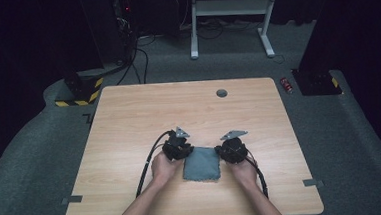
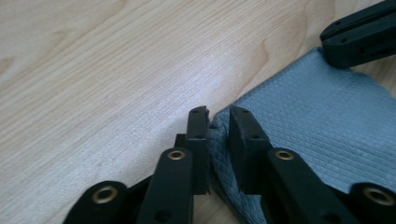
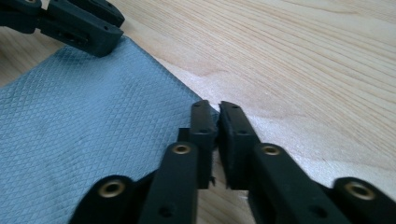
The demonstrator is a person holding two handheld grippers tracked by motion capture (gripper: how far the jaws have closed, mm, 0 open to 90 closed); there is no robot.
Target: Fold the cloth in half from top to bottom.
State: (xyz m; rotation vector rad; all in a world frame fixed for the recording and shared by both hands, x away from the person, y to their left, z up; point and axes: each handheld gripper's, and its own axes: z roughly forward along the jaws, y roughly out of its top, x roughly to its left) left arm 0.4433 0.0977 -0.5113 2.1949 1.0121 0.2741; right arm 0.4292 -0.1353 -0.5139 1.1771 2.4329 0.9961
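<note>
A grey-blue quilted cloth (image 1: 201, 163) lies flat near the table's front, between two hands. My left gripper (image 1: 185, 152) is at its far left corner. In the left gripper view the jaws (image 2: 218, 122) pinch a raised fold of the cloth (image 2: 317, 121) at that corner. My right gripper (image 1: 222, 150) is at the far right corner. In the right gripper view its jaws (image 3: 218, 116) are closed on the edge of the cloth (image 3: 93, 126) there. Each gripper view also has the other gripper's jaws at its top edge, resting on the cloth.
The wooden table (image 1: 178, 108) has a round cable hole (image 1: 221, 93) near its far edge and tape marks (image 1: 72, 199) at the front corners. Beyond the table are a white desk frame (image 1: 230, 7), a yellow-black block (image 1: 80, 91), cables and a red can (image 1: 287, 85) on the floor.
</note>
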